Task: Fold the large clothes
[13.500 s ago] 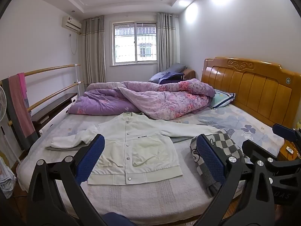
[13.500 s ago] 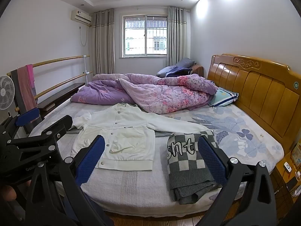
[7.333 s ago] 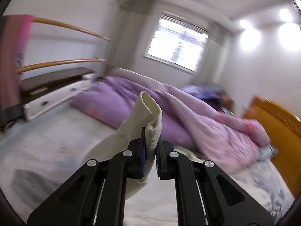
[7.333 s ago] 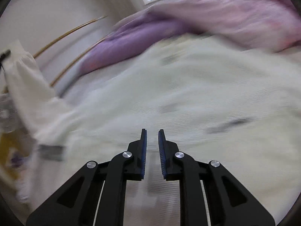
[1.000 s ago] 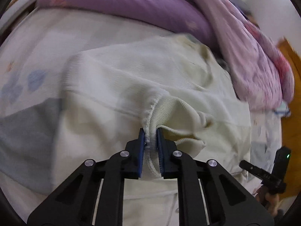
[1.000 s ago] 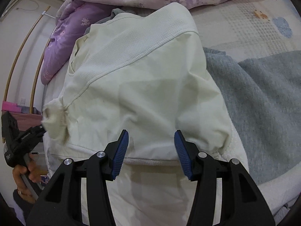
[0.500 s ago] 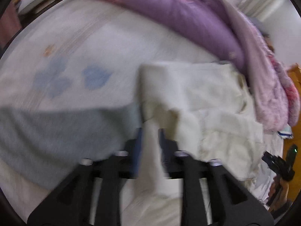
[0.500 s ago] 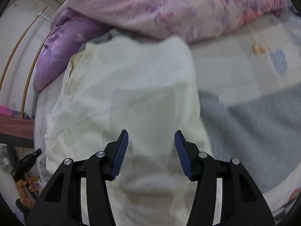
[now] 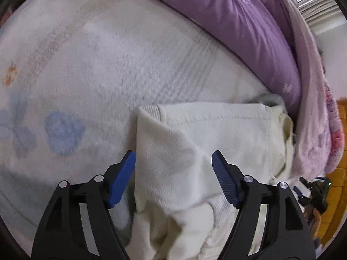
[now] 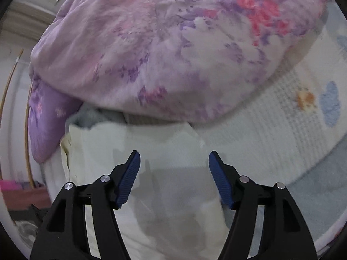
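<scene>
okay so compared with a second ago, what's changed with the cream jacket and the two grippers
The left gripper has let go: a second ago it was shut on the ribbed cuff, now its jaws stand wide over the cream jacket, sleeve lying folded across the body. The right gripper stays open above the jacket, now looking farther toward the purple quilt. Quilt and bed sheet are unchanged.

the jacket (image 9: 208,143) lies on the bed sheet (image 9: 108,69), with the quilt (image 10: 173,47) behind it.
</scene>
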Demonstrator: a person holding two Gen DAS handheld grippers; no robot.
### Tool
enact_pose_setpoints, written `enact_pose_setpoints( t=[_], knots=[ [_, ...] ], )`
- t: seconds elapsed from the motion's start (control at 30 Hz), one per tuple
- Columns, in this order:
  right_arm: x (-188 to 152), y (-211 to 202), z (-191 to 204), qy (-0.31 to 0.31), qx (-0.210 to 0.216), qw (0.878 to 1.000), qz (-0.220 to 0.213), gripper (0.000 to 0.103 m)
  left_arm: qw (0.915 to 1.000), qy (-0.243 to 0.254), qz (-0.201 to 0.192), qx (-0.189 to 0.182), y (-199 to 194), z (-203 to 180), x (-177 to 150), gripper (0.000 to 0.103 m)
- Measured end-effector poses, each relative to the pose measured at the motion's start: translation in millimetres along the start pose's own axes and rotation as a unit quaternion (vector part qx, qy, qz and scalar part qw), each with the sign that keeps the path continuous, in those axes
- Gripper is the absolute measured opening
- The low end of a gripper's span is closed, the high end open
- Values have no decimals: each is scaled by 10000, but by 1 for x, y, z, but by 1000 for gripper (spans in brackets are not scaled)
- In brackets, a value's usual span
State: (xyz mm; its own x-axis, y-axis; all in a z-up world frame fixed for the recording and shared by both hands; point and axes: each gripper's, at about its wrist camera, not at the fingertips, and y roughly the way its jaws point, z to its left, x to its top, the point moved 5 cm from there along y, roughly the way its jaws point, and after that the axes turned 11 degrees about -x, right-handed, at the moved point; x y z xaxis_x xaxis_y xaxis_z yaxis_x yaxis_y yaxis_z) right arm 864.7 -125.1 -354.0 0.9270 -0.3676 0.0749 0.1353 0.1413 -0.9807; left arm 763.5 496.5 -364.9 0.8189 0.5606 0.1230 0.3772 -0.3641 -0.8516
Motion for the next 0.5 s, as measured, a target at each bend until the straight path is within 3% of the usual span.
enact_pose_setpoints(
  t=[0.07,0.33,0.4,0.5],
  knots=[
    [8,12,-1,64,-210,9997,91,65,9998,-49,116,167,9,3,6,74],
    [5,51,5,-64,-378,9974,615,65,9978,-301,297,515,26,13,30,74],
    [5,52,6,-139,-364,9974,603,61,9969,-169,381,674,31,12,32,63],
    [3,55,10,-405,-479,9963,588,40,9939,33,605,918,44,12,29,36]
  ],
)
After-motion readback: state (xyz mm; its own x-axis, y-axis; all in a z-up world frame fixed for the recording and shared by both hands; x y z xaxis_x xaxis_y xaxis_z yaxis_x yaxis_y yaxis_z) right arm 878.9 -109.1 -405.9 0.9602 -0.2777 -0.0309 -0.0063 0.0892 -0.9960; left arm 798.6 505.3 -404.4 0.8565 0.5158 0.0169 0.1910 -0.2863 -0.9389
